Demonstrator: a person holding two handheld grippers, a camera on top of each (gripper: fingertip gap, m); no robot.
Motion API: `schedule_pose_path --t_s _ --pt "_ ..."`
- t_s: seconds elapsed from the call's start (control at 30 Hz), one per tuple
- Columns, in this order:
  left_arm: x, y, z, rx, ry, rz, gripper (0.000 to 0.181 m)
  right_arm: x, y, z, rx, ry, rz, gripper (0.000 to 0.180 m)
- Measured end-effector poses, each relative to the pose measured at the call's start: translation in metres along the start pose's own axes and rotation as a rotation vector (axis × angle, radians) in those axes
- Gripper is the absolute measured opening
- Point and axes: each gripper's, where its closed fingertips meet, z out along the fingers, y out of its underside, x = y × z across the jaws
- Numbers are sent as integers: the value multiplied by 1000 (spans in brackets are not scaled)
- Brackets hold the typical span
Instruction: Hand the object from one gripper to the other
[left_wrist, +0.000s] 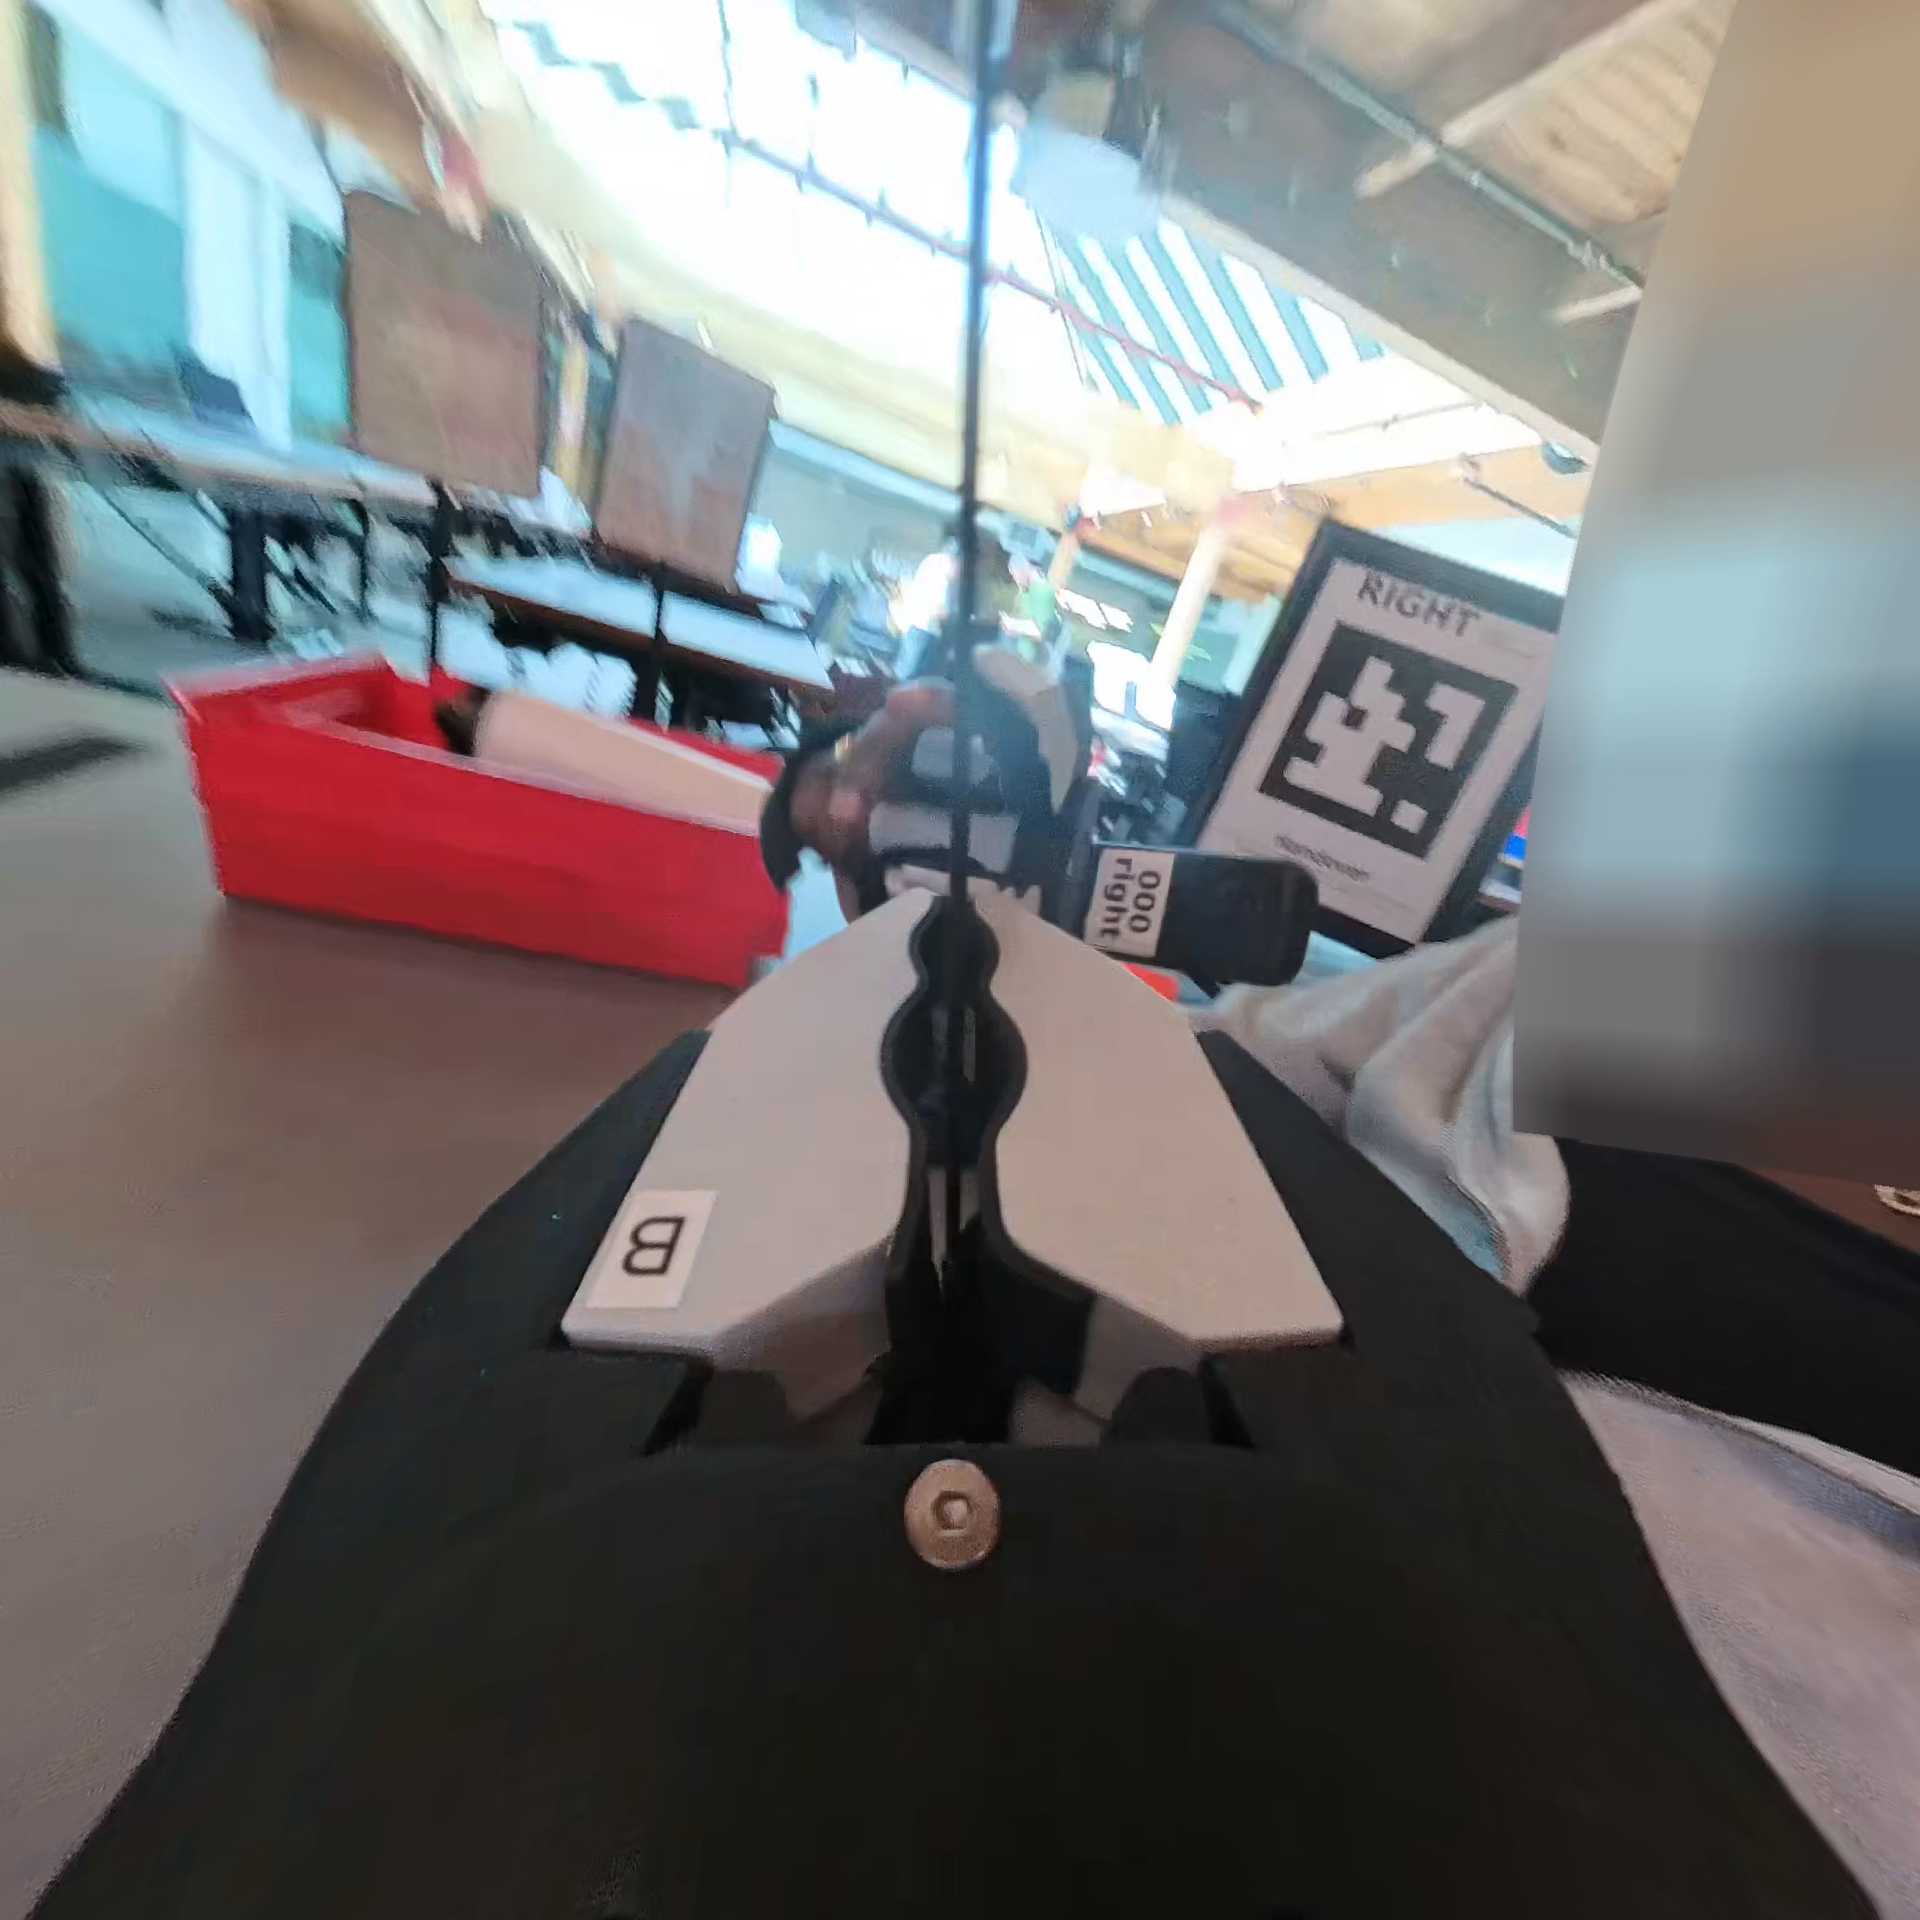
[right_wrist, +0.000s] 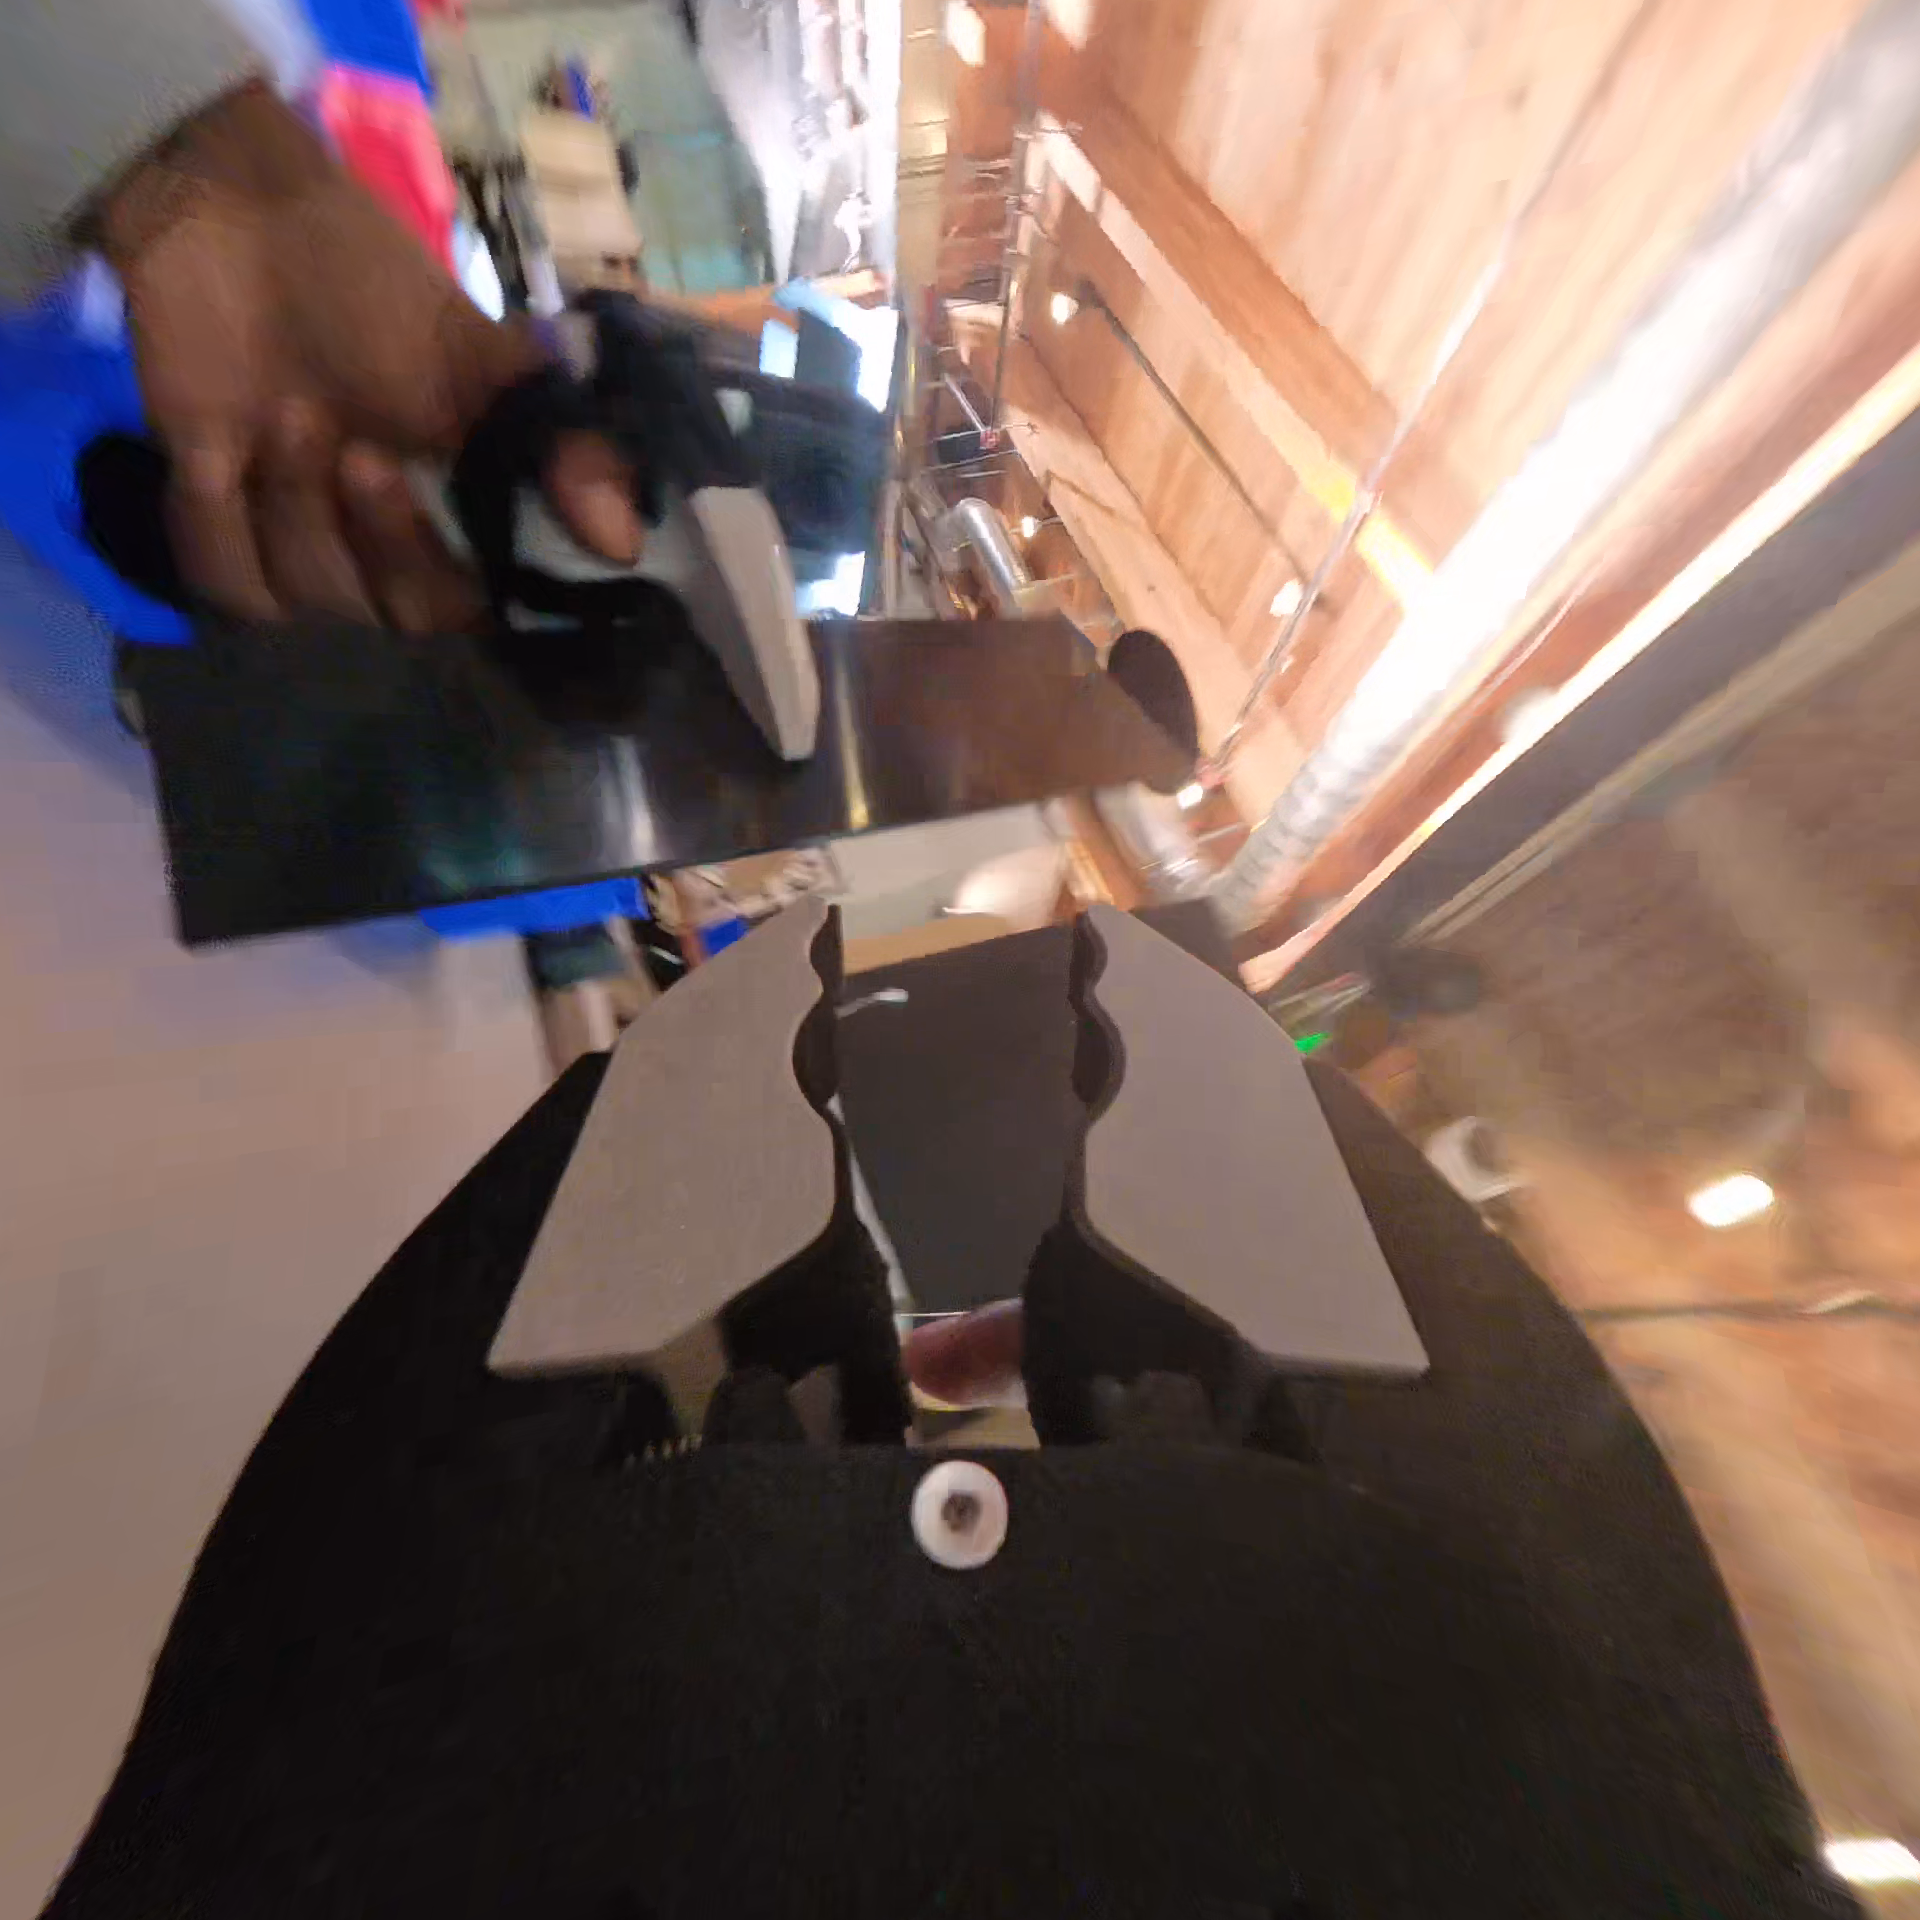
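The object is a thin, glossy black plate. In the left wrist view I see it edge-on as a dark vertical line (left_wrist: 971, 416) rising from my left gripper (left_wrist: 951, 904), which is shut on its lower edge. In the right wrist view the plate (right_wrist: 416, 769) shows its flat face, with the left gripper (right_wrist: 790, 743) clamped on it and a hand (right_wrist: 291, 343) behind. My right gripper (right_wrist: 956, 920) is open and empty, with its fingertips just short of the plate's edge. It also shows in the left wrist view (left_wrist: 1023, 748), just behind the plate.
A red bin (left_wrist: 468, 831) holding a white item (left_wrist: 613, 753) stands on the dark table (left_wrist: 208, 1091) at the left. A framed black-and-white marker sign (left_wrist: 1382, 727) stands at the right. A person's light sleeve (left_wrist: 1434, 1049) lies close on the right.
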Motion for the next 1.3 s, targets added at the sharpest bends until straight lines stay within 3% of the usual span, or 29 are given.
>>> schedule_pose_path --t_s 0.03,0.13,0.27,0.33,0.43,0.63,0.77,0.83,0.9,1.03,1.13,1.23,1.3 --pt "-1 -7 -3 33 -26 36 1 7 4 -1 6 -5 158 42" --pt "-8 -13 -9 32 -131 181 1 8 15 3 41 -149 774 40" --pt "-11 -7 -5 -17 -197 346 1 -2 8 8 200 -456 1665 67" --pt "-14 -1 -1 -48 -205 333 2 -6 11 8 234 -512 1883 68" --pt "-20 8 1 -95 -217 321 1 -16 12 10 214 -533 1924 60" --pt "-20 21 7 -148 -194 299 2 -26 1 10 220 -511 1735 33" --pt "-18 25 9 -161 -166 279 1 -34 -3 8 201 -542 1640 2" --pt "-14 25 10 -156 -137 262 2 -34 -7 6 229 -545 1556 1" --pt "-12 17 9 -101 -133 253 16 -30 -10 3 247 -512 1401 1" --pt "-2 -28 -13 190 -66 128 45 -5 -17 -6 314 -301 936 0" --pt "-6 -50 -36 338 -25 -55 57 3 -25 -16 301 -111 372 1" --pt "-15 -33 -30 220 -23 -171 54 -15 -24 -14 169 -63 -173 2" --pt "-11 -8 -15 68 -2 -200 50 -32 -26 -11 140 -91 -401 2"
